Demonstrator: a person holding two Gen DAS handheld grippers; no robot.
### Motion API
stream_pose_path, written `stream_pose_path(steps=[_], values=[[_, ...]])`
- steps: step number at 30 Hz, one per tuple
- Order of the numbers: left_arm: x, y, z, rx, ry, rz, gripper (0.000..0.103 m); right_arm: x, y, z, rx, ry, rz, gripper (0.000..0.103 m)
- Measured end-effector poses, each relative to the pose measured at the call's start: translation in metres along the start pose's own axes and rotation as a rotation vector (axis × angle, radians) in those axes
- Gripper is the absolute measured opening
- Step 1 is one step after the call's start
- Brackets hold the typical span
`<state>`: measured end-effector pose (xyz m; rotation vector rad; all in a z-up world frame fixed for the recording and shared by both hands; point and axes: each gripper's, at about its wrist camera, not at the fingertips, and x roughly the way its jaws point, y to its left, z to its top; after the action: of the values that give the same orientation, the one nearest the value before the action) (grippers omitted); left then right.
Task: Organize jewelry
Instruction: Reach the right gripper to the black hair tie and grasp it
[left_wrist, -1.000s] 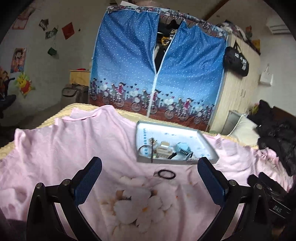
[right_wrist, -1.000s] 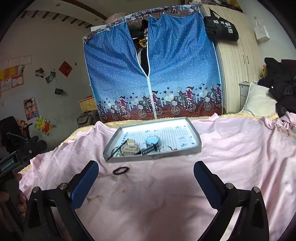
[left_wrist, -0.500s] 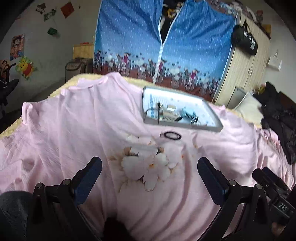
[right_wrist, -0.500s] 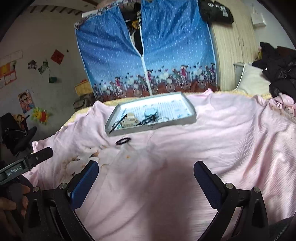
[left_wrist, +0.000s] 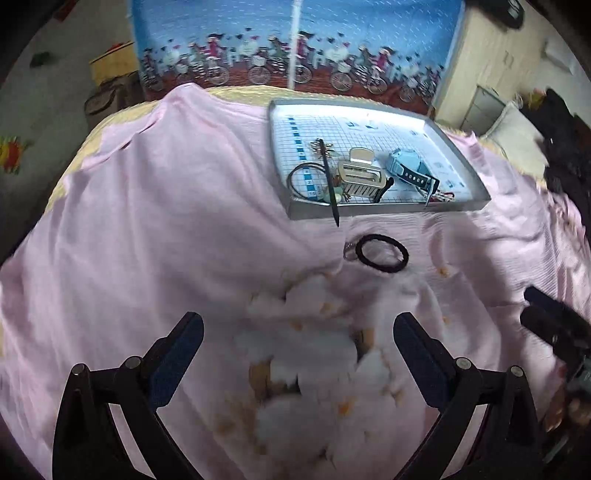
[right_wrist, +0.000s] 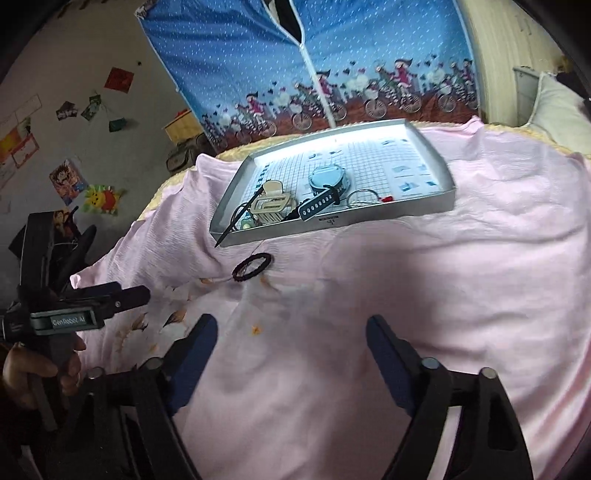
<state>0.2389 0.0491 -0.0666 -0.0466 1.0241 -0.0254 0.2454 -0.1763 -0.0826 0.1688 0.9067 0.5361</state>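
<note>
We hold both tongs, left (left_wrist: 297, 338) and right (right_wrist: 290, 341), released and empty above the bed (left_wrist: 184, 221). The black hair tie (left_wrist: 382, 253) lies just outside the tray (left_wrist: 369, 212); pinching may snag the loose sheet.

The only readable lettering is "GenRobot.AI", white on a grey plate on the side of the left tool (right_wrist: 110, 295). Printing on the tray (right_wrist: 424, 144) liner is too small to read.
</note>
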Motion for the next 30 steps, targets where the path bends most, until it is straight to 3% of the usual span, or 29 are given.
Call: stream_pose_path(steps=[4,7,10,13,18,24,30], values=[[0.034,-0.006,0.013,0.129,0.004,0.006,0.089,0.038,-0.004,0.023,-0.031,0.053,0.047,0.063],[0.059,-0.007,0.016,0.184,0.007,-0.006,0.088,0.064,-0.003,0.034,-0.047,0.091,0.085,0.056],[0.08,-0.005,0.017,0.197,0.038,-0.038,0.073,0.085,-0.004,0.04,-0.037,0.125,0.127,0.048],[0.096,-0.002,0.022,0.182,0.076,-0.061,0.072,0.103,-0.007,0.046,-0.024,0.153,0.149,0.041],[0.1,-0.002,0.026,0.176,0.068,-0.11,0.072,0.126,-0.008,0.047,-0.017,0.197,0.171,0.028],[0.102,-0.005,0.025,0.203,0.076,-0.122,0.064,0.135,0.002,0.041,-0.097,0.233,0.12,0.007],[0.106,-0.015,0.028,0.234,0.066,-0.141,0.055,0.118,-0.01,0.039,-0.11,0.194,0.054,0.006]])
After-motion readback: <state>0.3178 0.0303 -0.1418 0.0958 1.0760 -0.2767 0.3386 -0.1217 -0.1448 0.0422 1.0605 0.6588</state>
